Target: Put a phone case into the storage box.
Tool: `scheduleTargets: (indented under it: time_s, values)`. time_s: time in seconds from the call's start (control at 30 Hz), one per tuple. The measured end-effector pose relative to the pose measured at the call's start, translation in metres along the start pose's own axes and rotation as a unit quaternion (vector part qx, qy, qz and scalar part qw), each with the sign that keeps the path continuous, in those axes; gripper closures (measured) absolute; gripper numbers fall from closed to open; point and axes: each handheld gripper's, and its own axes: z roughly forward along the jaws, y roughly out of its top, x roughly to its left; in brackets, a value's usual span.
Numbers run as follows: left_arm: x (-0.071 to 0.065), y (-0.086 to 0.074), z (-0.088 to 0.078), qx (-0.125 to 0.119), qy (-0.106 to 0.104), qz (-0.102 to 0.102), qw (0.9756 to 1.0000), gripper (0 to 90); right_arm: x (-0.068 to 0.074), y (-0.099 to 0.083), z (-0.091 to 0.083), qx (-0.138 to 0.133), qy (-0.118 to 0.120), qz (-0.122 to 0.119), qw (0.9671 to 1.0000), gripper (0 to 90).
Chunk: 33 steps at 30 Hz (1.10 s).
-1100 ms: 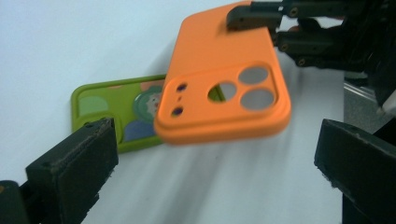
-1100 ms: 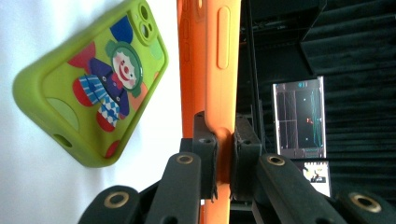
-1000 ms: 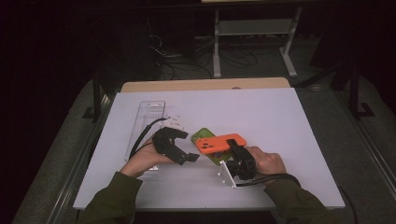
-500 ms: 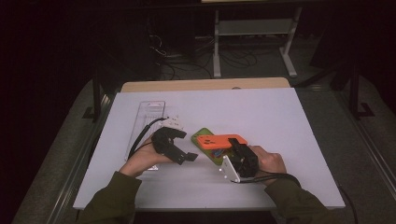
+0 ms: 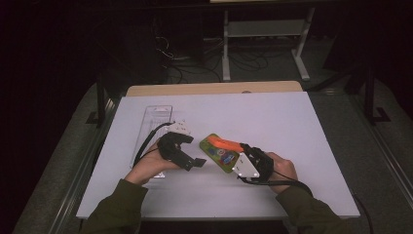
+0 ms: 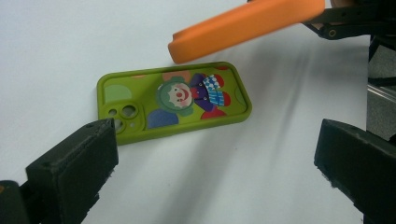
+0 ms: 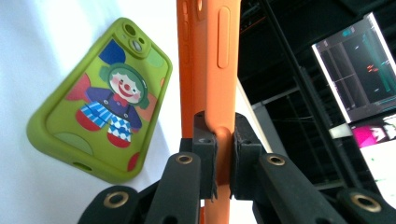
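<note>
— Fingers [image 7: 205,154] on the right gripper [image 7: 219,161] first: what do they hold?
— Both pads clamp the edge of the orange phone case [image 7: 208,70], lifted off the table, its far end hanging above the green one.
— And the left gripper [image 6: 215,172]?
— Its jaws stand wide apart with nothing between them, low over the white tabletop [image 5: 292,126].
— Where is the green clown phone case [image 6: 173,100]?
— Lying flat on the tabletop, picture side up, between the two grippers, apart from the left one's jaws.

Orange phone case [image 5: 225,143]: we are tilting it up off the green case [image 5: 219,155], its free end now pointing toward ten o'clock.
</note>
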Motion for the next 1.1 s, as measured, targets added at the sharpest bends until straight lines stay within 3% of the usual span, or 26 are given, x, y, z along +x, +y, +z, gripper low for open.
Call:
scheduleTargets:
  time_s: [0.1, 0.33, 0.4, 0.5, 0.57, 0.77, 1.0, 1.1]
  values:
    - [0.0, 0.0, 0.0, 0.001, 0.0, -0.002, 1.0, 0.0, -0.002, 0.0, 0.0, -0.003, 0.009, 0.041, 0.9991, 81.9]
    - [0.0, 0.0, -0.001, 0.006, 0.004, 0.003, 1.0, 0.0, -0.013, -0.004, 0.001, 0.001, 0.035, 0.086, 0.9957, 81.9]
    - [0.0, 0.0, -0.001, 0.004, 0.004, 0.0, 1.0, 0.0, -0.016, -0.005, 0.001, 0.001, 0.043, 0.106, 0.9934, 81.9]
    - [0.0, 0.0, -0.001, 0.004, 0.004, -0.004, 1.0, 0.0, -0.019, -0.006, 0.002, -0.002, 0.057, 0.149, 0.9872, 81.9]
    - [0.0, 0.0, -0.001, 0.004, 0.004, -0.007, 1.0, 0.0, -0.021, -0.008, 0.002, -0.003, 0.064, 0.165, 0.9843, 81.9]
    - [0.0, 0.0, -0.001, 0.004, 0.006, -0.009, 0.9999, 0.0, -0.027, -0.011, 0.003, -0.006, 0.084, 0.226, 0.9705, 81.9]
    - [0.0, -0.001, 0.0, 0.003, 0.007, -0.01, 0.9999, 0.0, -0.035, -0.017, 0.005, -0.008, 0.113, 0.299, 0.9474, 81.9]
    - [0.001, -0.001, -0.001, 0.005, 0.008, -0.008, 0.9999, 0.0, -0.039, -0.02, 0.007, -0.011, 0.12, 0.319, 0.9401, 81.9]
